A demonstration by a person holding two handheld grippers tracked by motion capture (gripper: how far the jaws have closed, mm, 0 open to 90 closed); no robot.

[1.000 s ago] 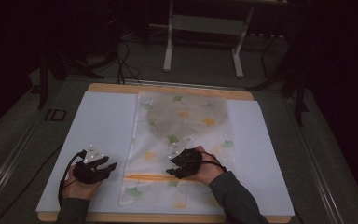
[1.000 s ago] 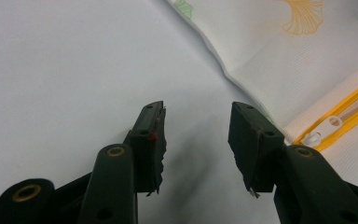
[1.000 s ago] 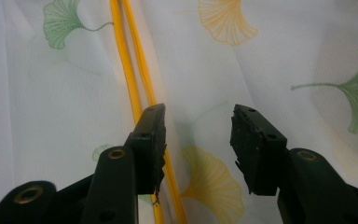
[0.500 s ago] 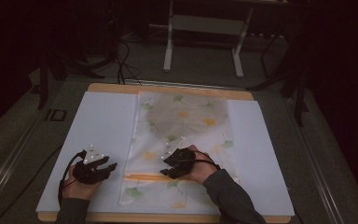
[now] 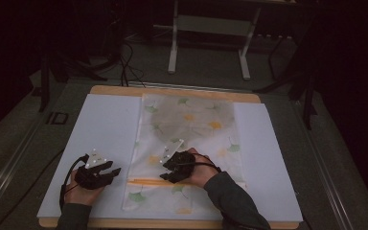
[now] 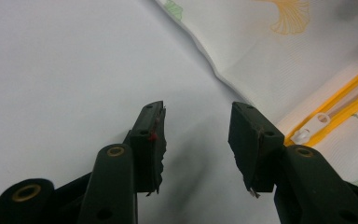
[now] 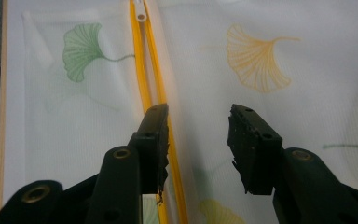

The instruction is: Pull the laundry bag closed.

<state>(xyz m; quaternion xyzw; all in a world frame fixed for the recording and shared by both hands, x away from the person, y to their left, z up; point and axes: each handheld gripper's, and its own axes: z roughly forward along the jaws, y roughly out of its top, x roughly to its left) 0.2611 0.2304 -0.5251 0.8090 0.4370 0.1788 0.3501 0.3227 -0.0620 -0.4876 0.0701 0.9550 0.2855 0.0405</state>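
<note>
On the white-covered worktop (image 5: 100, 124), both claws hang with jaws apart, gripping nothing, over a flat white mesh zip bag printed with green and yellow ginkgo leaves (image 5: 196, 129).
Left claw (image 6: 196, 128) sits above bare white sheet, the bag's edge just beyond its right jaw, with the white zipper pull (image 6: 311, 128) on the yellow zipper (image 6: 349, 91) beside that jaw. Right claw (image 7: 198, 128) hovers over the bag itself; the zipper runs under its left jaw, nothing lying between the jaws and the fabric.

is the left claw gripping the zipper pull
No, the left claw is open over the bare white mat, and the zipper pull lies untouched off to its side on the bag.
</note>
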